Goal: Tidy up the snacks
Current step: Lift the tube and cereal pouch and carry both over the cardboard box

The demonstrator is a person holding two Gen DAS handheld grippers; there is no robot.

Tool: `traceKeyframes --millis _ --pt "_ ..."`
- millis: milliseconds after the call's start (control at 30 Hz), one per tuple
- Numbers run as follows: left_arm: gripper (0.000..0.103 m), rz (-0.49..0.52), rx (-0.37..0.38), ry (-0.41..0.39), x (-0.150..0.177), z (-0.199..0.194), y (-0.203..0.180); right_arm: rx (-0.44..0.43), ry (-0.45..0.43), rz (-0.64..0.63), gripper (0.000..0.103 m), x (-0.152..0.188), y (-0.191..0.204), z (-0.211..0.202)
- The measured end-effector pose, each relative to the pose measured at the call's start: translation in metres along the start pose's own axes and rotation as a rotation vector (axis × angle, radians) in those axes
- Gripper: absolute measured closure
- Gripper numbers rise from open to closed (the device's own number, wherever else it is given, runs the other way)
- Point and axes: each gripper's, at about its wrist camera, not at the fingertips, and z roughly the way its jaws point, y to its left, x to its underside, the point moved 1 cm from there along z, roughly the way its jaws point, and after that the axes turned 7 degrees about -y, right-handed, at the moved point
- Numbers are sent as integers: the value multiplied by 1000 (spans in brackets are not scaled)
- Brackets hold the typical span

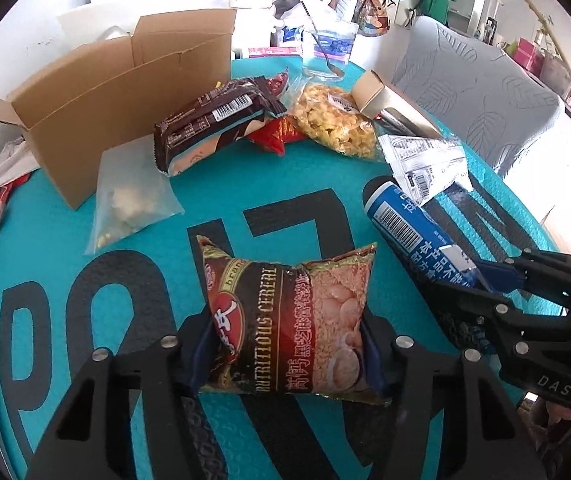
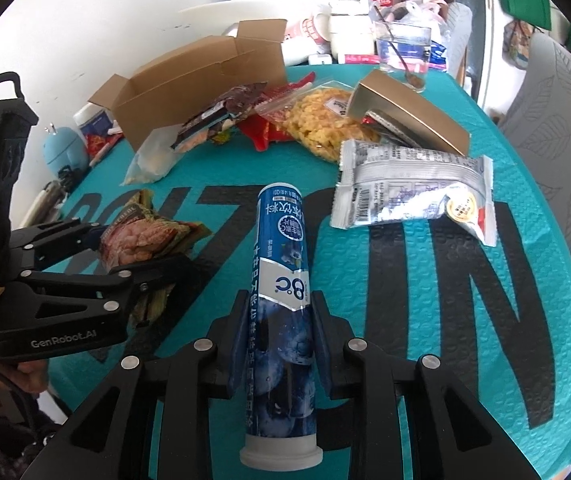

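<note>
A red and brown cereal packet [image 1: 285, 320] lies squeezed between the blue pads of my left gripper [image 1: 285, 356], which is shut on it just above the teal mat [image 1: 65, 240]. The right wrist view shows the same packet [image 2: 137, 240] crumpled in the left gripper [image 2: 141, 252]. My right gripper [image 2: 281, 340] is shut on a blue blueberry drink tube [image 2: 281, 240], white cap end toward the camera. In the left wrist view that tube [image 1: 405, 224] slants in from the right, held by the right gripper [image 1: 481, 292].
An open cardboard box [image 1: 117, 92] stands at the back left. Before it lie a clear bag [image 1: 133, 200], a brown chocolate packet [image 1: 213, 128], a popcorn bag [image 1: 333, 120], a silver packet [image 2: 413, 188] and a gold carton [image 2: 405, 112]. A glass with a spoon [image 2: 403, 52] stands behind.
</note>
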Motion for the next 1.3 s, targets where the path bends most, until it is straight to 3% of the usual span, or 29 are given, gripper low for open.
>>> traceKeyframes --millis 600,1300 --pt "46 -58 -79 -201 -37 -58 29 -161 -87 -95 75 -43 45 -11" --pt "46 -7 -129 -463 -128 -112 50 -172 -282 -238 75 -146 81 -36"
